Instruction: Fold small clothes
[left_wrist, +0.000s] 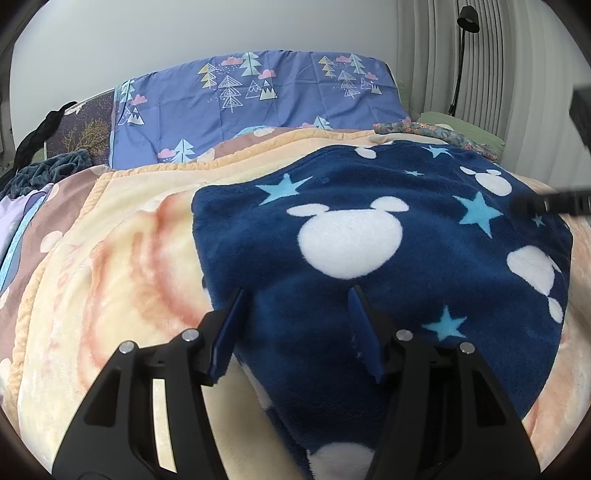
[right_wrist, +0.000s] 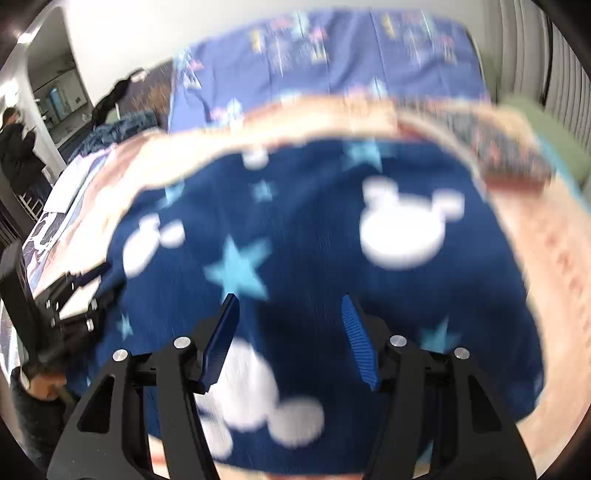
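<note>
A navy fleece garment (left_wrist: 369, 236) with white mouse-head shapes and light blue stars lies spread flat on a cream and peach blanket (left_wrist: 122, 251). My left gripper (left_wrist: 297, 295) is open and empty, hovering over the garment's near left part. My right gripper (right_wrist: 290, 301) is open and empty above the same garment (right_wrist: 314, 229); its view is blurred. The right gripper shows at the right edge of the left wrist view (left_wrist: 546, 203). The left gripper shows at the left edge of the right wrist view (right_wrist: 70, 295).
A purple pillowcase (left_wrist: 251, 96) with tree prints lies at the head of the bed. A floral cloth (left_wrist: 436, 133) and a green pillow (left_wrist: 461, 129) lie at the far right. Dark clothes (left_wrist: 51, 166) are piled at the far left. A person (right_wrist: 18, 147) stands in a doorway.
</note>
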